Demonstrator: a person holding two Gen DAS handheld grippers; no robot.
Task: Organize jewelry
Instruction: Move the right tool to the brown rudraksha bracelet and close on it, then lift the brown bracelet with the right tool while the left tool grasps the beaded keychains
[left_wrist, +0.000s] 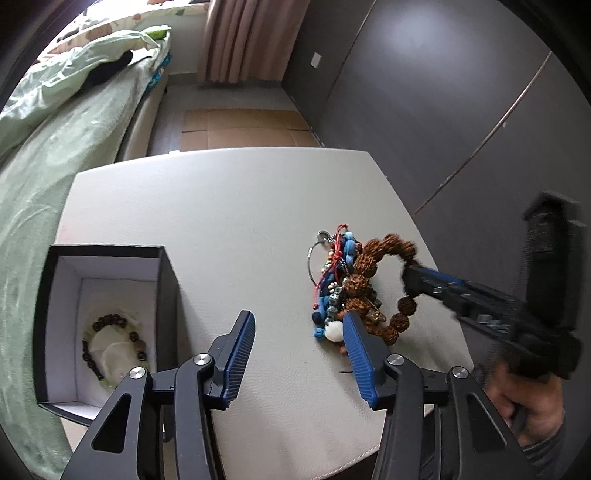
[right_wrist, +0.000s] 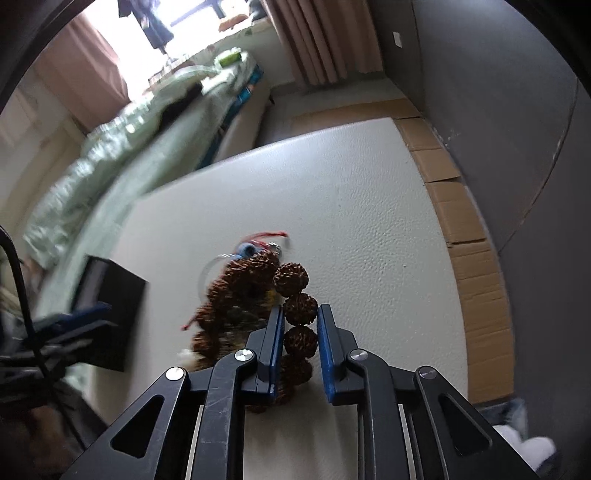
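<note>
Two tongs: R grips brown bracelet.

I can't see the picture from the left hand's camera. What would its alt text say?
On a pale table, the right gripper closes on a brown seed-bead bracelet atop a tangled jewelry pile. The left gripper hovers open in the foreground, empty. At left, an open black box holds a dark beaded bracelet.
</note>
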